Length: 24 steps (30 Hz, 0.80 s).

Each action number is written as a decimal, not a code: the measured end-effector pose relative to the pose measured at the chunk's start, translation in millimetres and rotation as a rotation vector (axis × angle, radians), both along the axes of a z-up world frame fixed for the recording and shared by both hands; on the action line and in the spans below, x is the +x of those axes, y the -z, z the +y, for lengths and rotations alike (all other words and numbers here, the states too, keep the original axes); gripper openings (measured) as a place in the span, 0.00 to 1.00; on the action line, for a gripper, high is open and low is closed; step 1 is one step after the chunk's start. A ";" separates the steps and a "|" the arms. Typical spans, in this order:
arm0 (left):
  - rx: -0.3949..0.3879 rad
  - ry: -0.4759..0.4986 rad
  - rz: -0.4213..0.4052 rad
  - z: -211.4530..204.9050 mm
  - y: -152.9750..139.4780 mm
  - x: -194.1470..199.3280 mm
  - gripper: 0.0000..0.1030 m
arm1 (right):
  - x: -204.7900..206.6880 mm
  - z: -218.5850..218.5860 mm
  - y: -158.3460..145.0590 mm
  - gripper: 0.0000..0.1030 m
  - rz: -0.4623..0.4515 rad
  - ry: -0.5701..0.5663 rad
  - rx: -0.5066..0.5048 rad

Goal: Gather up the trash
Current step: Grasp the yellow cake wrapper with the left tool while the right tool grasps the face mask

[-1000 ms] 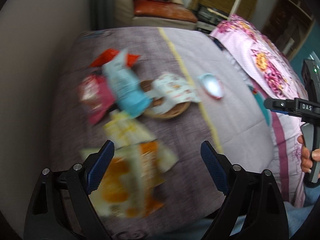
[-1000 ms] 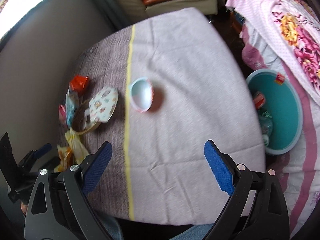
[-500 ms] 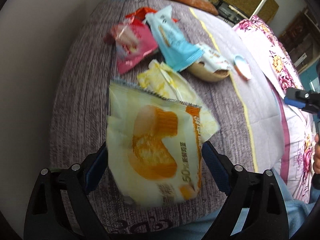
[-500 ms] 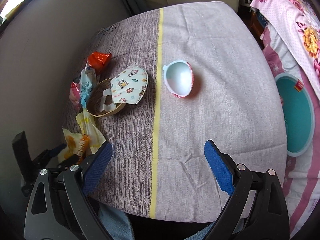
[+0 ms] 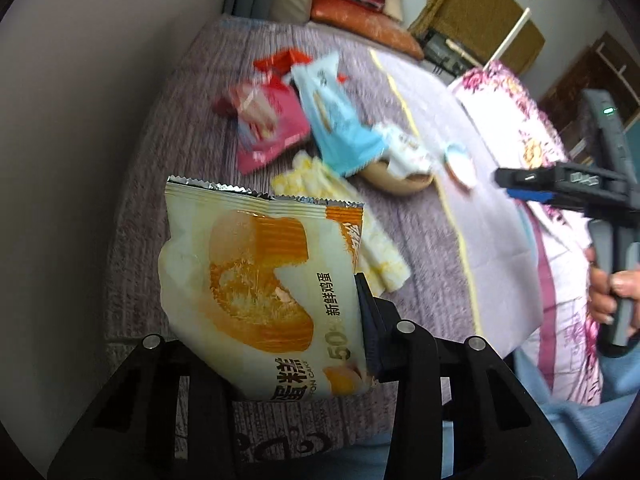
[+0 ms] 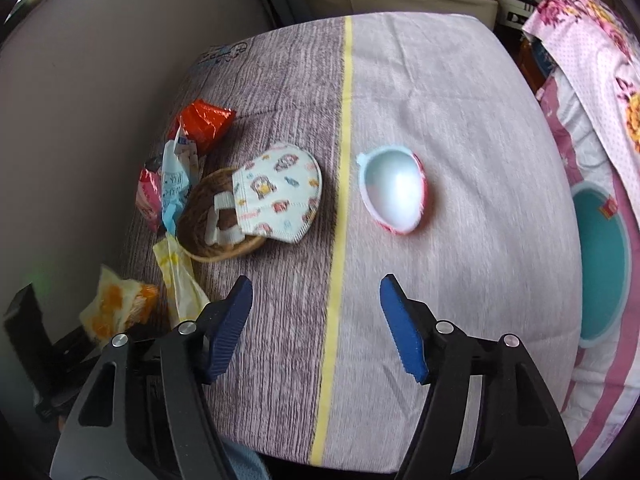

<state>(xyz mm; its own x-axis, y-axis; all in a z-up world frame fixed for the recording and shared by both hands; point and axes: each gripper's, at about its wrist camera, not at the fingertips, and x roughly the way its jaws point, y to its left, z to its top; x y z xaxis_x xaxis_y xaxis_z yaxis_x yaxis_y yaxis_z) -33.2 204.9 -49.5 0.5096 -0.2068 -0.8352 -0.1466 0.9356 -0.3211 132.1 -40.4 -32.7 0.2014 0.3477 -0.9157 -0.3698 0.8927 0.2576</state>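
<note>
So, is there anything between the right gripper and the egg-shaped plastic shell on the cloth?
Nothing visible. The right gripper, its jaws just closing with nothing between them, faces bare cloth up to the plastic shell. The face mask and the basket lie left of the yellow stripe, aside.

Soft daylight is coming in from the upper left of the right wrist view. Fisheye is bending everything, with dark vignetting in the corners. The cake wrapper [image 5: 260, 292] is staying sharp up close while the wrappers behind it are smearing with motion blur.
</note>
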 end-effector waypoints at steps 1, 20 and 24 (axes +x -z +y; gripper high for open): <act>-0.003 -0.005 -0.017 1.7 -5.3 2.0 0.38 | 6.2 5.9 1.1 0.62 -0.006 -0.009 -0.005; -0.080 -0.052 -0.026 25.2 4.6 69.4 0.38 | 68.8 74.8 54.0 0.42 0.036 -0.120 -0.084; -0.080 -0.056 -0.014 22.6 7.3 72.5 0.38 | 64.8 68.9 52.8 0.24 0.025 -0.120 -0.049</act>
<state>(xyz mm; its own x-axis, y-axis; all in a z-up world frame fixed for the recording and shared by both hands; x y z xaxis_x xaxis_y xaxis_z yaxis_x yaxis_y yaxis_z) 39.3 227.6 -56.8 0.5339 -0.2434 -0.8098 -0.1928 0.8974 -0.3968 196.9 28.5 -85.4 0.1382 0.3222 -0.9365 -0.4684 0.8544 0.2248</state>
